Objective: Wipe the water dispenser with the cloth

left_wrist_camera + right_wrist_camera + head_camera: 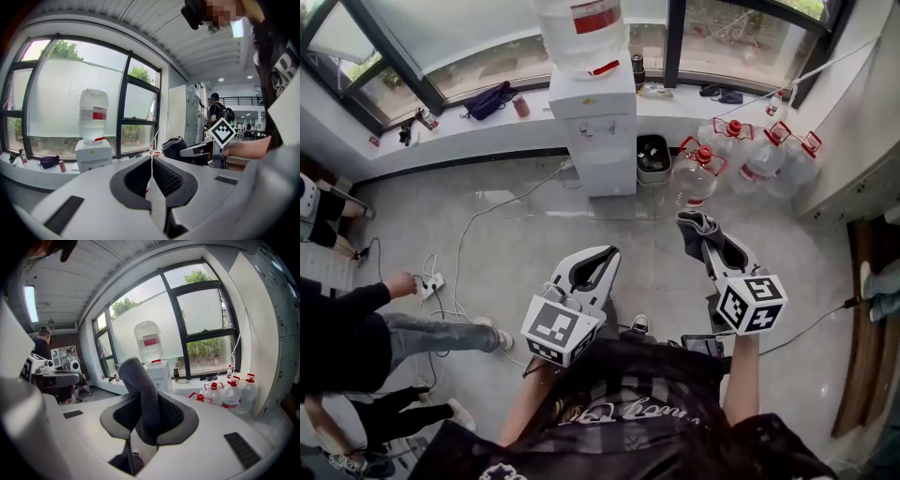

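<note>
The right hand-held gripper [713,249], held forward at waist height, pinches the dark cloth [700,229]. Beside it, the left hand-held gripper [589,269] has its jaws pressed together, empty. Both point toward the water dispenser [594,129], well apart from it.

The right gripper [149,420] clamps a grey cloth [143,394] — the water dispenser [157,369] stands well beyond.

One dispenser [592,122], one cloth [698,230] — four floor jugs [694,180]
</note>
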### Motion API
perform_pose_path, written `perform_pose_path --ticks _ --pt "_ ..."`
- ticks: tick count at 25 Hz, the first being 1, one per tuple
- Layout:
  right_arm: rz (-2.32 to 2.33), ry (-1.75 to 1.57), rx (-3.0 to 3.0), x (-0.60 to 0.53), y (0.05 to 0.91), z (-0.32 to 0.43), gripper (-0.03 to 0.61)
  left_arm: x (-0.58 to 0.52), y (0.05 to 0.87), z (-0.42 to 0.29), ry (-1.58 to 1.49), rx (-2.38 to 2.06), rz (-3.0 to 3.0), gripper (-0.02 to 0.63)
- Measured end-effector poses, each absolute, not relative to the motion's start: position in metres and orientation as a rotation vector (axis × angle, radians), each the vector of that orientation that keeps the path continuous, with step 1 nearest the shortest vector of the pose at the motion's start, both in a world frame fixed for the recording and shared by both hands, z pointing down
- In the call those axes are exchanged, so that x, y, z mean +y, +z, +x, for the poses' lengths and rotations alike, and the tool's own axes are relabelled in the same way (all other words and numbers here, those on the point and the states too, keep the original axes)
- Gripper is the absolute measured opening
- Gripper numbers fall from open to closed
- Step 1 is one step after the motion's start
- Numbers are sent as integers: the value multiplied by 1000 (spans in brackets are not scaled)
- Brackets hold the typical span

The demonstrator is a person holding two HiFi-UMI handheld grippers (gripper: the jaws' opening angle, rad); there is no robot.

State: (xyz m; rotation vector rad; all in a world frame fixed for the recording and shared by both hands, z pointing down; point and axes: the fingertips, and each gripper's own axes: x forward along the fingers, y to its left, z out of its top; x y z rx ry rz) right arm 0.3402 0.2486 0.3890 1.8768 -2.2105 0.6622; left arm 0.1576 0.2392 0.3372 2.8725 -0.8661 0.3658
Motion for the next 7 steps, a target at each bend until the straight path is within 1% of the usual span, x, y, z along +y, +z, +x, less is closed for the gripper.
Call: perform_pose_path --ticks 7 --pt "1861 663 -2211 251 387 334 106 242 335 151 367 -879 2867 20"
